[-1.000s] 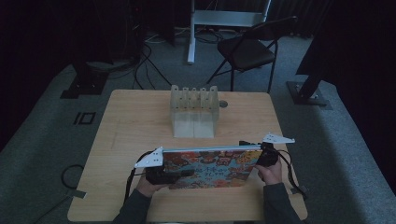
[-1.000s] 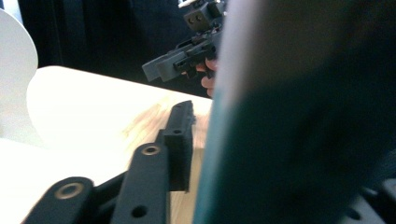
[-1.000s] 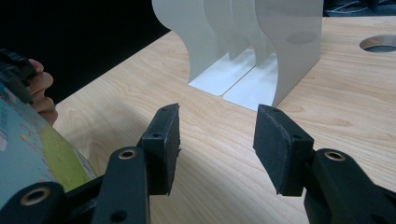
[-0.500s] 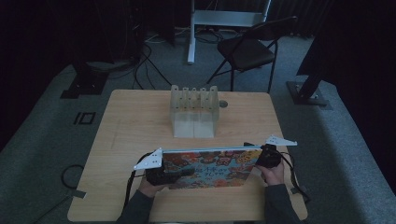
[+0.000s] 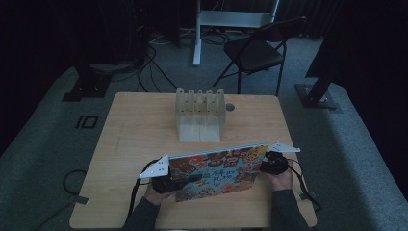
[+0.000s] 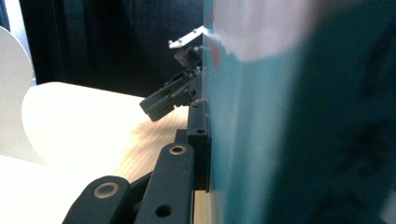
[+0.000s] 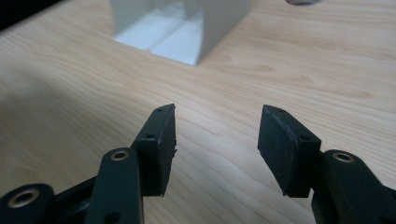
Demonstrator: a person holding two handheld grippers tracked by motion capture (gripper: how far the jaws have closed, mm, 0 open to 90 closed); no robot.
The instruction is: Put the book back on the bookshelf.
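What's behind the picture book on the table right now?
Behind the picture book, bare wooden table, then a pale slotted rack standing apart from it. The book's tilted cover hides the table strip directly under and behind it, so anything there can't be seen.

Book (image 5: 216,171) cover is showing a dark title line mid-cover in the high view, looks like a few characters, too small and dim to read. In the left gripper view the cover is sitting too close and blurred, nothing legible coming through. Floor left of the table is carrying a small square outline mark (image 5: 87,121), not a readable sign. No other text, numbers or brands.
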